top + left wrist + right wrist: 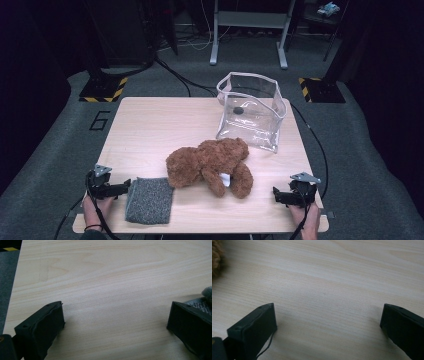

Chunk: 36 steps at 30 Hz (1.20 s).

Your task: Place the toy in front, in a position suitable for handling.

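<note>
Brown plush is what I read first from the high view: a teddy bear lying on its side at the middle of the pale wooden surface, untouched. Just left of it, at the near edge, a folded grey cloth lies flat, its far right corner close to the bear. Beyond the bear, toward the far right, a clear plastic bag stands open with nothing but a small dark spot showing in it. My left claw rests at the near left corner, its tip just beside the cloth; my right claw sits at the near right edge, apart from the bear.

In the left gripper view, the jaws stand wide apart over bare wood, and the cloth's edge peeks in behind the right jaw.

In the right gripper view, the jaws are spread too, nothing between them, with a tuft of bear fur at the top left.

I judge the work not yet begun: nothing is gripped or bagged, everything is left to do.
</note>
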Available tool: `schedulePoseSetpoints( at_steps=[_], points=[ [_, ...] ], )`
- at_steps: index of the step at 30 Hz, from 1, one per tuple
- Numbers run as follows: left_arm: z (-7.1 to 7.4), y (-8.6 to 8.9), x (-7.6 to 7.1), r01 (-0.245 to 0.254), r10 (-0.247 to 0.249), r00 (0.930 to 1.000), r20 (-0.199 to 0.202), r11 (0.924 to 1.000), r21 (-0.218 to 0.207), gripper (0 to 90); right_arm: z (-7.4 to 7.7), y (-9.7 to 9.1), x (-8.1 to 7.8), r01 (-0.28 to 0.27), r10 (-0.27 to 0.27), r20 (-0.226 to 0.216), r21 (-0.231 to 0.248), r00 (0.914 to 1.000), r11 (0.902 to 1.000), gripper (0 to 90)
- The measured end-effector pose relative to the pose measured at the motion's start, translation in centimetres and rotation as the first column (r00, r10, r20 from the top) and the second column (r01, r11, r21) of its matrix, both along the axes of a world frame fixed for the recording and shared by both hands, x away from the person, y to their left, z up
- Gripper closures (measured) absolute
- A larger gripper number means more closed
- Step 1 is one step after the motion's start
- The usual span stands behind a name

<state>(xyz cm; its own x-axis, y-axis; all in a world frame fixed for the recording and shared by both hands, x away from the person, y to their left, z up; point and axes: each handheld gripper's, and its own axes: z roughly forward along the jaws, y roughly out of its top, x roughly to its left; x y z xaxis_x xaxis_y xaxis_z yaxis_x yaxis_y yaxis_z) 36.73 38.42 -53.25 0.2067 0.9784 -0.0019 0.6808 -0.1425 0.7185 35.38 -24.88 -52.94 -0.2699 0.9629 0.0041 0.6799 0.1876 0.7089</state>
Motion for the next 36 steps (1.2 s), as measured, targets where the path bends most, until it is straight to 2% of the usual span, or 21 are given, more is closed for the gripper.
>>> schedulePoseSetpoints(
  at_steps=[9, 10, 17, 20, 22, 31, 36],
  points=[
    [-0.1, -0.1, 0.0, -0.010, 0.010, 0.9999, 0.008, 0.9999, -0.009, 0.3, 0.0, 0.1, 0.0, 0.008, -0.008, -0.004, -0.002, 1.0000, 1.0000, 0.0],
    [-0.1, -0.1, 0.0, -0.010, 0.010, 0.9999, 0.008, 0.9999, -0.009, 0.3, 0.1, 0.2, 0.0, 0.021, -0.021, -0.010, 0.011, 0.9997, 0.9997, 0.0],
    [-0.1, -0.1, 0.0, -0.008, 0.008, 0.9999, 0.008, 0.9999, -0.010, 0.4, 0.3, 0.1, 0.3, 0.004, -0.004, -0.029, -0.005, 0.9996, 1.0000, 0.0],
    [-0.1, -0.1, 0.0, -0.006, 0.006, 0.9999, 0.008, 0.9999, -0.011, 0.6, 0.5, 0.1, 0.4, 0.017, -0.016, -0.049, 0.034, 0.9987, 0.9993, 0.0],
    [-0.1, -0.1, 0.0, -0.006, 0.006, 0.9999, 0.008, 0.9999, -0.011, 0.6, 0.9, 0.0, 0.7, 0.020, -0.016, -0.064, 0.060, 0.9978, 0.9980, 0.0],
    [0.0, -0.1, 0.0, -0.005, 0.005, 1.0000, 0.005, 0.9999, -0.010, 0.7, 3.2, 0.3, 1.6, 0.006, -0.001, -0.071, 0.068, 0.9975, 0.9976, 0.6],
    [0.0, -0.1, 0.0, -0.004, 0.004, 1.0000, 0.006, 0.9999, -0.009, 0.8, 4.7, 0.3, 2.2, -0.017, 0.021, -0.056, 0.068, 0.9982, 0.9976, 1.3]
  ],
)
